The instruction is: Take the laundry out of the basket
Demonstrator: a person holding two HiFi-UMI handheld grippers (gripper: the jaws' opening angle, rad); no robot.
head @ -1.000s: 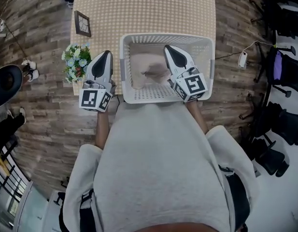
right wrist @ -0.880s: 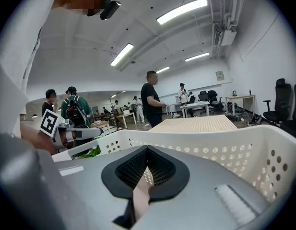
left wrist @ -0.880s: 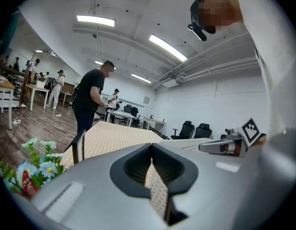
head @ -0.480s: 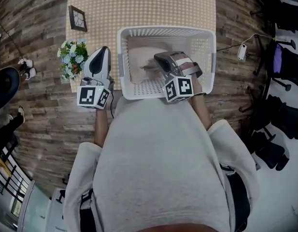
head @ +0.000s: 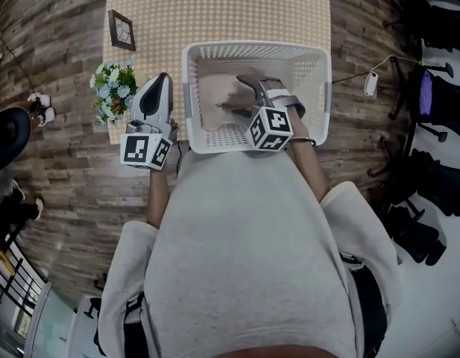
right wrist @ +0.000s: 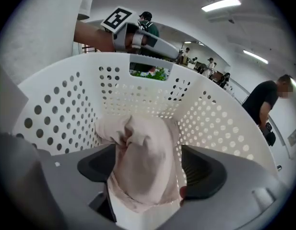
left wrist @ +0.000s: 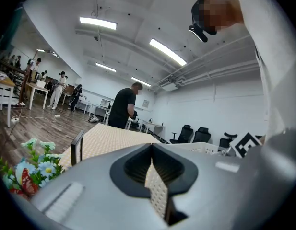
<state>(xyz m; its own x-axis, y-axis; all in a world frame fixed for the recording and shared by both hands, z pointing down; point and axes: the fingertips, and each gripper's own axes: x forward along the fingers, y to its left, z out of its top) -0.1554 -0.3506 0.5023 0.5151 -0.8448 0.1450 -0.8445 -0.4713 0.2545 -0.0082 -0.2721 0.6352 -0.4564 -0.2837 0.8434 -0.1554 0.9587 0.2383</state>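
A white perforated laundry basket (head: 256,48) stands at the near end of the checked table (head: 215,6). Pale pink laundry (head: 215,95) lies in it. My right gripper (head: 241,88) reaches down into the basket. Its jaws are opening, and a bunched fold of the pink laundry (right wrist: 145,162) stands between them, with the basket wall (right wrist: 66,109) behind. My left gripper (head: 164,77) hovers outside the basket's left wall. It is shut, with nothing held (left wrist: 152,169).
A bunch of flowers (head: 114,92) and a small picture frame (head: 121,30) stand on the table's left edge, close to the left gripper. Office chairs (head: 431,185) crowd the floor at the right. People stand further back in the room.
My right gripper has dropped from above the basket's near rim into the basket and turned towards the laundry, and its jaws have come apart. The left gripper has barely moved.
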